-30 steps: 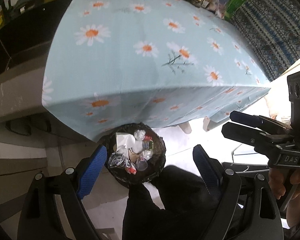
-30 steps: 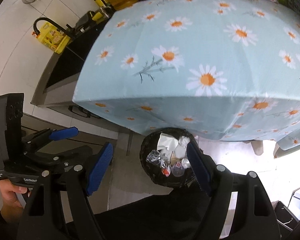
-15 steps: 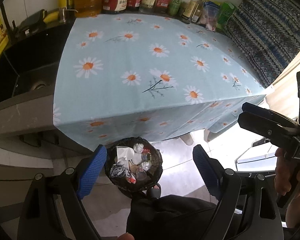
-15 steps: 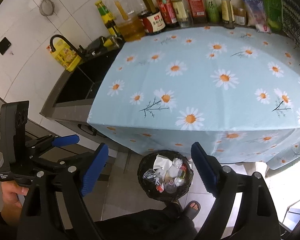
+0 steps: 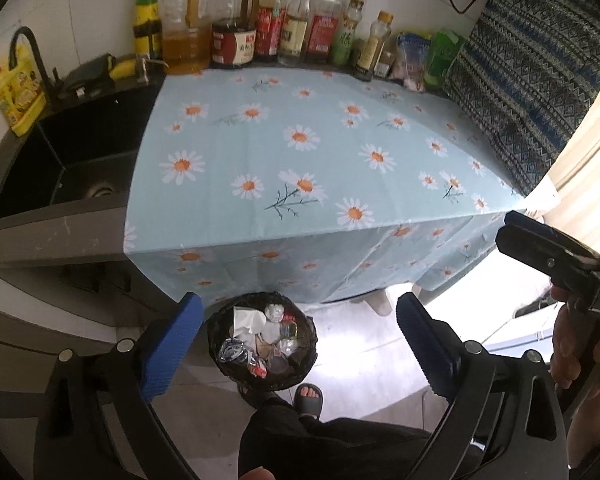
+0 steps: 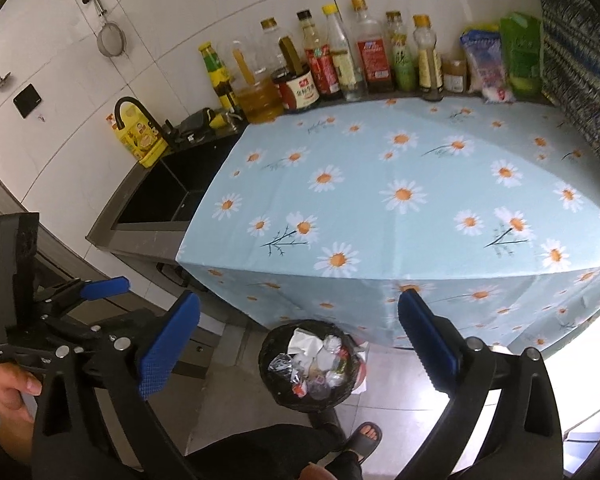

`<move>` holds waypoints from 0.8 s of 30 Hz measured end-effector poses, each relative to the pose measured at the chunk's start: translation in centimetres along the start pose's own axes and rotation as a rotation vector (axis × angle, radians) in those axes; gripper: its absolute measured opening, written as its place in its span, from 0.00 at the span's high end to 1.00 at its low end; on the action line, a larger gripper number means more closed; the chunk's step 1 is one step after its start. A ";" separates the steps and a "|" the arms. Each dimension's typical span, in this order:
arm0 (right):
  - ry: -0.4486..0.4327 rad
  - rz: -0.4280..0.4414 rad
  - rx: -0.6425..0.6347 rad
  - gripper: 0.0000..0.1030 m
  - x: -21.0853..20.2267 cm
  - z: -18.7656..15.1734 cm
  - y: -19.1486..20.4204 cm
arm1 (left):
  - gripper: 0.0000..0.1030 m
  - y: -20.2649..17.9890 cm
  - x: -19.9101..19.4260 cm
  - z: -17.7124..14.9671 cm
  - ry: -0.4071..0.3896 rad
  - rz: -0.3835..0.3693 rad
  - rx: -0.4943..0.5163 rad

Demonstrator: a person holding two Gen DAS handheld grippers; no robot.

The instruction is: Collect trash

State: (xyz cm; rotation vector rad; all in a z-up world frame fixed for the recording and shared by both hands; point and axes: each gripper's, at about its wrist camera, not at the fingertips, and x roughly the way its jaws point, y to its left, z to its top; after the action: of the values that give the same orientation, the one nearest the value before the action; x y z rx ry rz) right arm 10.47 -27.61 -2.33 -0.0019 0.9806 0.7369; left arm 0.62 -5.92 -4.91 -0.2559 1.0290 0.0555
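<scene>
Strainer on wall shows only in right wrist view.

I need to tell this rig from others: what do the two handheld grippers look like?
Both match. The left gripper and the right gripper have black angular frames with silver bolts, and their jaws carry bright blue textured pads. White lettering marks each body. Bare hands hold them; no cables show.
</scene>
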 end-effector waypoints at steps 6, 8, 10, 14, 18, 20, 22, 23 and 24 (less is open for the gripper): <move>-0.040 -0.012 -0.020 0.05 -2.7 -0.7 -0.6 | 0.07 -1.5 -2.0 -0.3 -0.052 0.017 -0.002; -0.052 -0.012 -0.033 0.05 -3.6 -1.0 -0.6 | 0.07 -1.9 -2.5 -0.4 -0.065 0.023 0.001; -0.065 -0.015 -0.048 0.05 -4.2 -1.2 -0.6 | 0.07 -2.4 -3.1 -0.6 -0.079 0.026 0.002; -0.090 -0.018 -0.046 0.05 -5.3 -1.4 -0.8 | 0.07 -3.2 -3.9 -0.8 -0.094 0.036 0.015; -0.103 -0.021 -0.033 0.05 -6.1 -1.5 -1.2 | 0.07 -3.8 -4.2 -0.9 -0.103 0.063 0.040; -0.109 -0.019 -0.032 0.05 -6.5 -1.5 -1.3 | 0.07 -4.1 -4.4 -0.8 -0.108 0.061 0.039; -0.112 -0.020 -0.037 0.05 -6.7 -1.4 -1.4 | 0.07 -4.3 -4.6 -0.7 -0.112 0.061 0.039; -0.112 -0.019 -0.038 0.05 -6.8 -1.4 -1.5 | 0.07 -4.4 -4.7 -0.6 -0.115 0.062 0.038; -0.112 -0.019 -0.039 0.05 -6.9 -1.4 -1.5 | 0.07 -4.4 -4.7 -0.6 -0.119 0.066 0.038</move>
State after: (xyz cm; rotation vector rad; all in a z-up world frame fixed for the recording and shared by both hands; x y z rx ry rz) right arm 7.94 -33.10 1.55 -0.0040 0.8579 0.7308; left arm -1.63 -10.02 -0.38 -0.1818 0.9194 0.1101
